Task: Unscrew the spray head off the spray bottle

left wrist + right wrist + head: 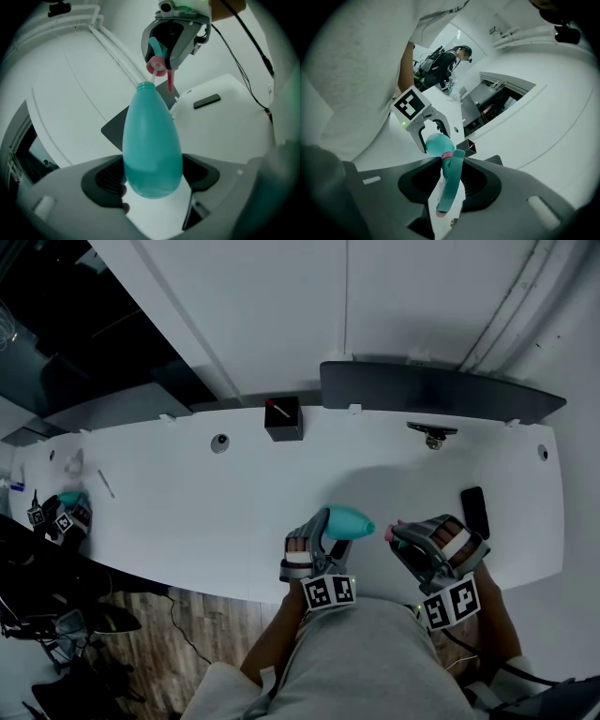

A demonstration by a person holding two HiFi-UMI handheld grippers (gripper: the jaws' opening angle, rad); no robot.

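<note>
White and gently curved, the table runs beneath a pale wall, with wooden floor showing below its near edge. Both forearms reach out from the person's grey top and meet over that near edge, each gripper pointing forward and somewhat down. The left gripper is clamped wide on the fat base of the teal spray bottle, which lies tilted in the air with its neck aimed at the other gripper. Just right of the bottle, the right gripper is clenched on the spray head, its jaws pressing the sides of the teal trigger. The head's pink collar sits just clear of the bottle's open mouth, and a pale tube seems to run between them. Behind the bottle a small black box stands on the table, and behind and to the right of the bottle a long dark panel rests along the wall. A dark phone lies flat just right of the bottle, beyond the right gripper. Well left of the bottle, at the table's end, marker cubes sit with something teal.
</note>
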